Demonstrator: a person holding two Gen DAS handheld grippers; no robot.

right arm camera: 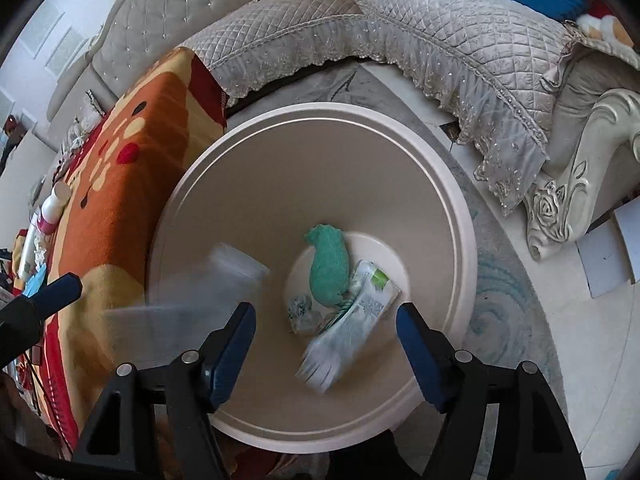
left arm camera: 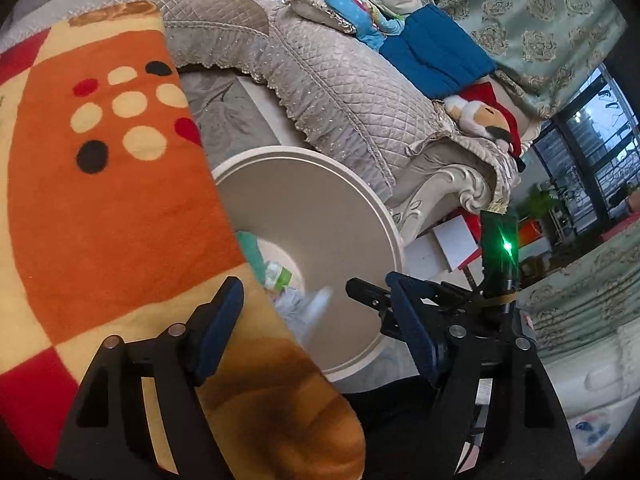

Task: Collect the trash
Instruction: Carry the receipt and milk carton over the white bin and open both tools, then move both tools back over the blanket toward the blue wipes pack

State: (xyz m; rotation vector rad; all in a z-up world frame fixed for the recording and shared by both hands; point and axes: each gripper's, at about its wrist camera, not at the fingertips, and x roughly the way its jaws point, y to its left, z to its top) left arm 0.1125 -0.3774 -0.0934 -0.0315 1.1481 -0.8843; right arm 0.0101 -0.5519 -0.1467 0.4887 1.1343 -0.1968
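A round beige bin (right arm camera: 320, 114) stands on the floor under both grippers. At its bottom lie a green cloth (right arm camera: 328, 268), a white and green packet (right arm camera: 370, 292) and a crumpled clear wrapper (right arm camera: 300, 310). My right gripper (right arm camera: 326, 310) hangs open over the bin's mouth, its pads touching nothing. A blurred clear plastic container (right arm camera: 232, 280) shows inside the bin at its left wall. My left gripper (left arm camera: 314, 284) is open above the bin's (left arm camera: 320, 184) left rim and the blanket's edge, and a blurred pale scrap (left arm camera: 318, 308) shows below it. One left fingertip (right arm camera: 60, 288) shows at the right wrist view's left edge.
An orange, red and cream blanket (left arm camera: 112, 200) covers the surface left of the bin. A quilted grey sofa (left arm camera: 340, 92) curves behind it, with a carved white arm (right arm camera: 568, 200). A bottle (right arm camera: 52, 208) and clutter lie on the blanket's far side. A pale rug (right arm camera: 508, 300) lies under the bin.
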